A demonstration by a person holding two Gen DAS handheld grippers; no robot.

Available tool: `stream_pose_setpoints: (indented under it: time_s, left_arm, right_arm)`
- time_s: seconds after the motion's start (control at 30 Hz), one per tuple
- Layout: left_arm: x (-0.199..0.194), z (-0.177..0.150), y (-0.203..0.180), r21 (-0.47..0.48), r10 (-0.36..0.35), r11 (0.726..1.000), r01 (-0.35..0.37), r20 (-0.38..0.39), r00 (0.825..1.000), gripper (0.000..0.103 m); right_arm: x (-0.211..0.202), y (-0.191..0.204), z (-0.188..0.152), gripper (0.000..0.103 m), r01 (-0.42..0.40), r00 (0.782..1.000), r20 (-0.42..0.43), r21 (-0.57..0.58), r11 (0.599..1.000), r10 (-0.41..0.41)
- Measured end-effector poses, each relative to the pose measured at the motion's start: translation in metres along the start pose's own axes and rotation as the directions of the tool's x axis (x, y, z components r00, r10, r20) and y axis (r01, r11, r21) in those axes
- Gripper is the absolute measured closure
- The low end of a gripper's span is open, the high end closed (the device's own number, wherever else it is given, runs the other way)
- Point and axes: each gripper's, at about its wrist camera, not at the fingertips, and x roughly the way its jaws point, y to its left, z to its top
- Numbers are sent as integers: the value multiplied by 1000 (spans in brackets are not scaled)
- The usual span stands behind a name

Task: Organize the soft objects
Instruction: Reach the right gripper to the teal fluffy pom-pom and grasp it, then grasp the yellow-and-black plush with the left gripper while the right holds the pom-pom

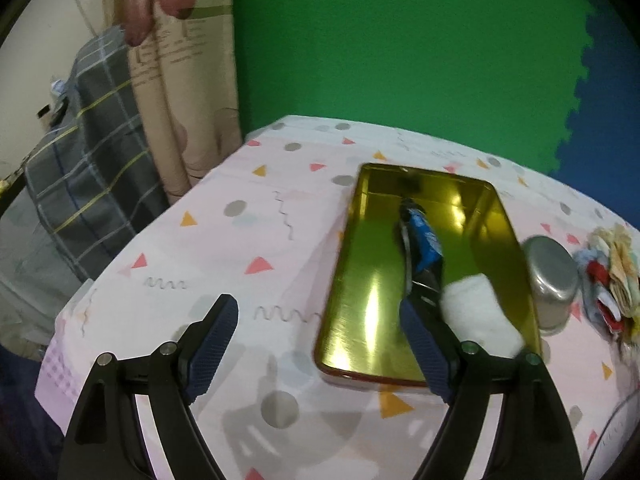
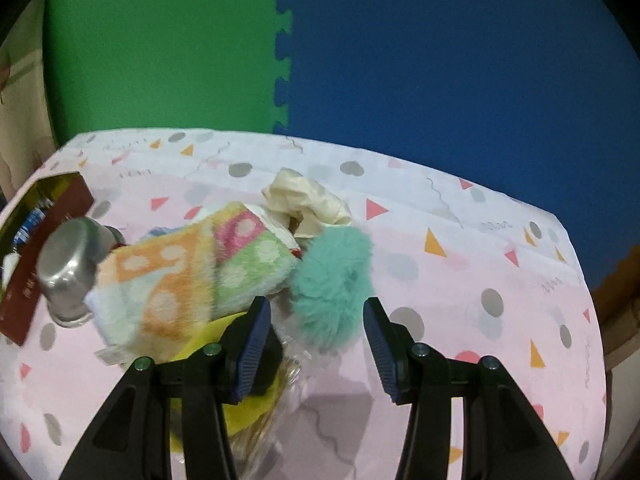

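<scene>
Both cameras ride the handheld grippers, tilted steeply down over the patterned table (image 1: 248, 208) from close range. The left one faces the gold tray (image 1: 360, 240), steel cup (image 1: 554, 280) at three o'clock. The right one faces the cloth pile (image 2: 192, 272); cup (image 2: 68, 268) and tray (image 2: 44, 240) sit at nine o'clock, shared.

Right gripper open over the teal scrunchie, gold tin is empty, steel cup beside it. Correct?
Not quite: the gold tin isn't empty. The left wrist view shows a white cloth and a blue item inside. Right gripper open over the teal scrunchie, steel cup beside the tin: right.
</scene>
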Motion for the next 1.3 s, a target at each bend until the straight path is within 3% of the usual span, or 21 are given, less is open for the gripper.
stream_pose_setpoints:
  time_s: [0.17, 0.43, 0.47, 0.5, 0.6, 0.7, 1.0, 1.1, 1.3]
  left_arm:
    - [-8, 0, -28, 67, -28, 997, 29, -9, 1000, 22]
    - [-19, 5, -110, 179, -207, 960, 213, -51, 977, 22]
    - [-21, 6, -120, 193, -226, 953, 232, -54, 973, 22]
    - [-22, 6, -132, 206, -247, 945, 255, -62, 967, 22]
    - [-28, 7, -164, 248, -309, 915, 319, -79, 948, 22]
    - [-35, 6, -191, 281, -362, 884, 372, -91, 928, 22]
    - [-59, -15, -266, 356, -500, 768, 532, -185, 846, 22]
    - [-60, -20, -279, 349, -519, 749, 563, -218, 826, 22]
    - [-51, -28, -303, 311, -528, 739, 598, -284, 800, 26]
  right_arm:
    - [22, -12, 7, 54, -31, 1000, 0, 33, 999, 31]
    - [45, -18, 7, 54, -70, 998, -2, 61, 996, 70]
    - [45, -19, 6, 58, -76, 997, 2, 67, 995, 76]
    - [44, -20, 5, 71, -83, 997, 4, 68, 994, 83]
    - [37, -26, 1, 82, -98, 995, 13, 78, 992, 97]
    - [24, -33, -4, 83, -86, 996, 31, 74, 994, 84]
    - [-26, -66, -36, 83, -21, 996, 89, 115, 993, 11]
    - [-39, -74, -54, 83, -1, 996, 90, 128, 992, -11]
    - [-47, -86, -88, 83, 4, 997, 81, 172, 985, -18]
